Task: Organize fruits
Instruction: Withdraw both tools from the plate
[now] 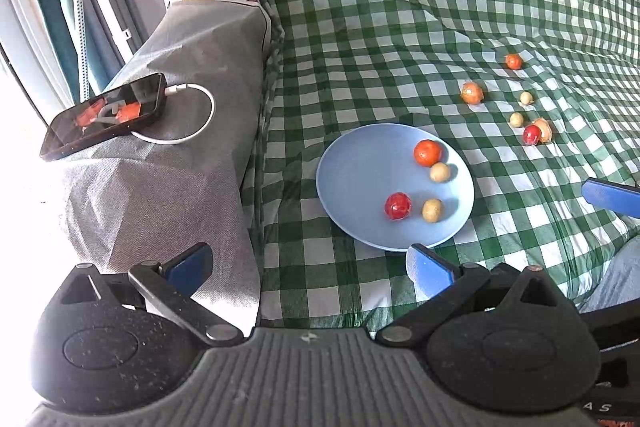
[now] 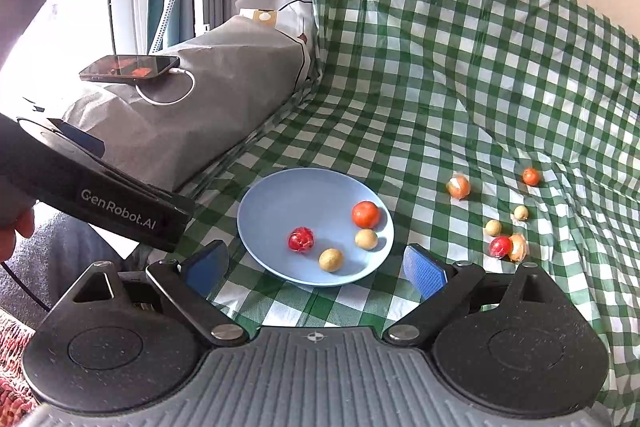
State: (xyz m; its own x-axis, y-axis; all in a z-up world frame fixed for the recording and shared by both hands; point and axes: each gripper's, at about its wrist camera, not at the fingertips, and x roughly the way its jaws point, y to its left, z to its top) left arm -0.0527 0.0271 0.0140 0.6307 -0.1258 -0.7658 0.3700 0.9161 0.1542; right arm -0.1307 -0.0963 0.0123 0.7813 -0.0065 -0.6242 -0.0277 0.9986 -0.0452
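A light blue plate (image 1: 352,183) (image 2: 272,203) lies on the green checked cloth. It holds an orange fruit (image 1: 428,152) (image 2: 365,214), a red fruit (image 1: 398,205) (image 2: 301,239) and two small beige fruits (image 1: 440,172) (image 1: 432,209). Several more small fruits lie on the cloth right of the plate, among them an orange one (image 1: 472,93) (image 2: 458,185) and a red one (image 1: 532,134) (image 2: 500,246). My left gripper (image 1: 310,267) is open and empty, just short of the plate. My right gripper (image 2: 316,269) is open and empty at the plate's near rim.
A phone (image 1: 104,115) (image 2: 130,67) with a white cable lies on a grey covered bundle (image 1: 180,167) left of the cloth. The left gripper's black body (image 2: 100,195) shows at the left of the right wrist view. A blue pad of the right gripper (image 1: 610,197) shows at the right edge.
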